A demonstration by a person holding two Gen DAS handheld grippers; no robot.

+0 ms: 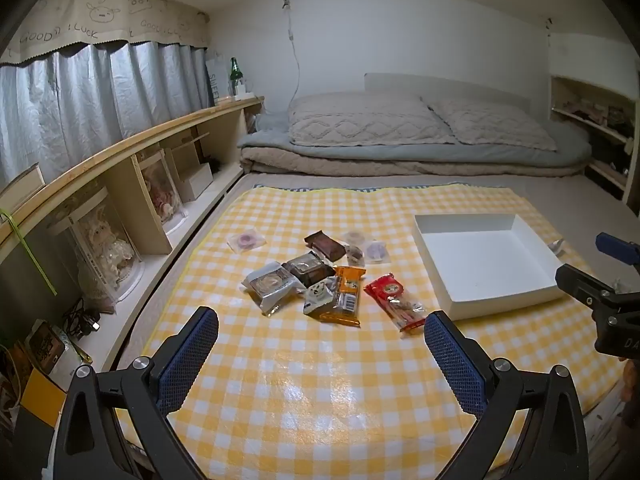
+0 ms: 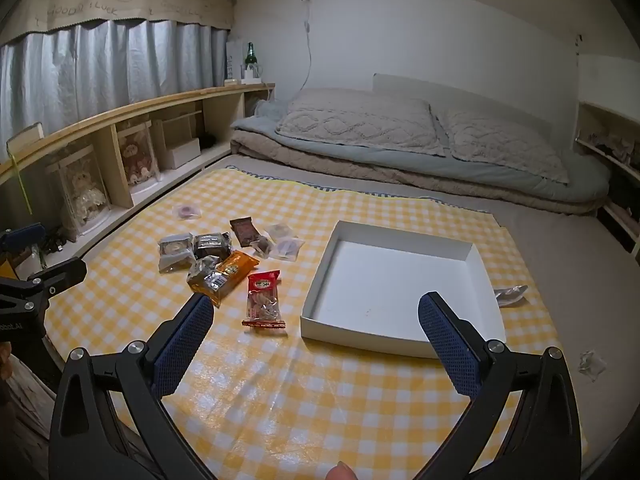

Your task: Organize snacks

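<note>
Several wrapped snacks lie in a loose pile on a yellow checked cloth (image 1: 304, 380): a red packet (image 1: 394, 300) (image 2: 263, 300), an orange packet (image 1: 345, 295) (image 2: 228, 276), dark brown ones (image 1: 325, 245) and clear-wrapped ones (image 1: 270, 285). An empty white box (image 1: 486, 260) (image 2: 396, 292) lies to their right. My left gripper (image 1: 320, 336) is open and empty, hovering in front of the pile. My right gripper (image 2: 316, 324) is open and empty, in front of the box and the red packet.
A low wooden shelf (image 1: 132, 148) with dolls runs along the left. Folded bedding and pillows (image 1: 396, 136) lie at the back. Another shelf (image 1: 596, 132) stands at the right. Two crumpled wrappers (image 2: 510, 294) lie right of the box.
</note>
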